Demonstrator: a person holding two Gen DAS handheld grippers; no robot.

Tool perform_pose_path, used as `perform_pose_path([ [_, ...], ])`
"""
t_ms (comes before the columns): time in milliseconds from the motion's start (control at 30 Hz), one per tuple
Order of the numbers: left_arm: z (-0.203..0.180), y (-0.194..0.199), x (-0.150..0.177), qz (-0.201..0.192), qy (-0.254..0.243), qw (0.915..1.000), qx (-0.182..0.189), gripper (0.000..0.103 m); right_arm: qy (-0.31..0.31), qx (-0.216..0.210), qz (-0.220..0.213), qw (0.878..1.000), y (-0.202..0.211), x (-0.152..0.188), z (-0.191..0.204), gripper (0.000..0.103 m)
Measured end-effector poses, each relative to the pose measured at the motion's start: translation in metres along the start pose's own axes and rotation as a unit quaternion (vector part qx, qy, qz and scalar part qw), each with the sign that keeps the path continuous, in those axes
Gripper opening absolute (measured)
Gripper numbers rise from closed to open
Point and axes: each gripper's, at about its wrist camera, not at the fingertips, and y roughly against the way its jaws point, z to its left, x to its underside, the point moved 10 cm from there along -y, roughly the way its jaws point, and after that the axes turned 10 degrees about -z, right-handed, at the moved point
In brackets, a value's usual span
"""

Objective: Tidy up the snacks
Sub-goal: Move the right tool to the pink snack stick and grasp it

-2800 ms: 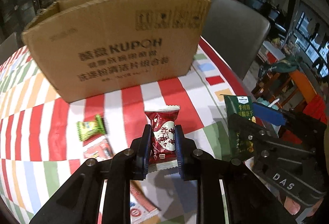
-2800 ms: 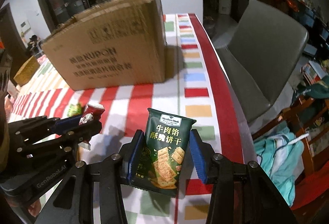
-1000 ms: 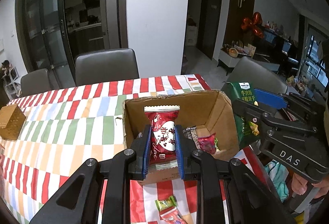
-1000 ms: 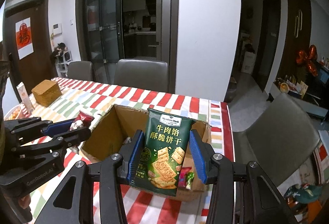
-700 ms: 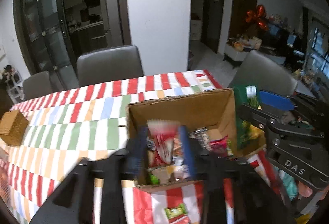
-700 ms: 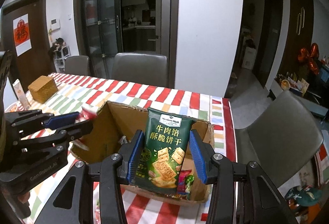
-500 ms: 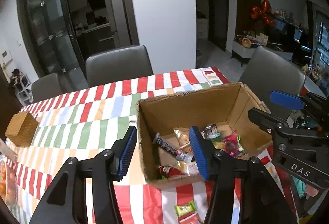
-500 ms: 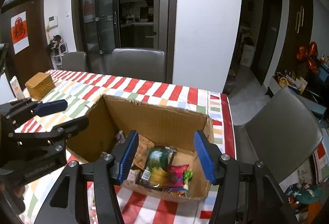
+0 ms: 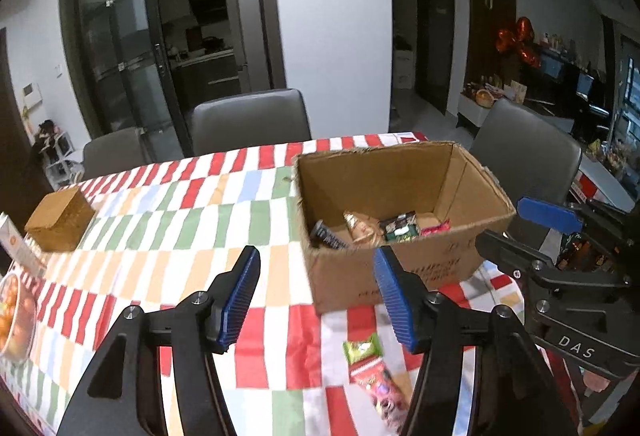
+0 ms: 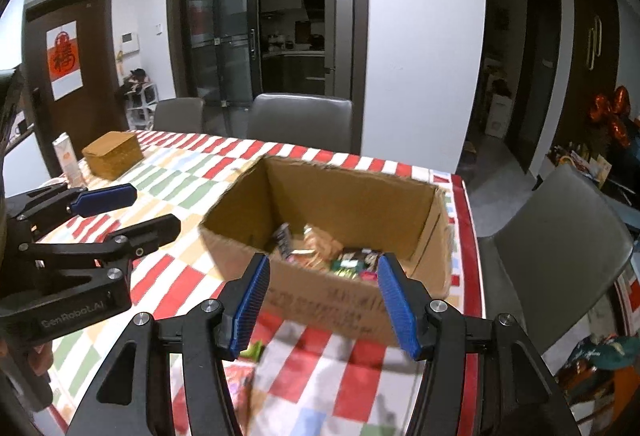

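An open cardboard box [image 9: 400, 268] [image 10: 328, 300] stands on the striped tablecloth with several snack packets [image 9: 362, 230] [image 10: 320, 244] lying in its bottom. My left gripper [image 9: 315, 256] [image 10: 150, 212] hovers in front of the box's left corner; its jaws are opening and nothing is between them. My right gripper [image 10: 324, 262] [image 9: 504, 222] is open and empty in front of the box's near wall. A small green candy [image 9: 362, 346] [image 10: 254, 350] and a red packet [image 9: 376, 384] lie on the cloth below the grippers.
A brown wicker box [image 9: 60, 222] [image 10: 114, 154] and a white carton [image 10: 68, 156] stand at the table's far left, with a fruit bowl [image 9: 14, 316] at the left edge. Grey chairs [image 9: 250, 124] [image 10: 556, 248] stand behind and to the right of the table.
Both grippers opened over the box: the red packet left the left jaws and the green cracker pack left the right jaws, both into the box. Both grippers then drew back from it.
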Motion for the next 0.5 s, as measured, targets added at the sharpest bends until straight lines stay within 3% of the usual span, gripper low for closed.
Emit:
perform_pose_path([
  [500,0.027,0.033,0.082,0.041,0.021,0.9984,-0.032,0.060,0.002,-0.050,0.063,0.997,0.006,0.076,0.059,0.057],
])
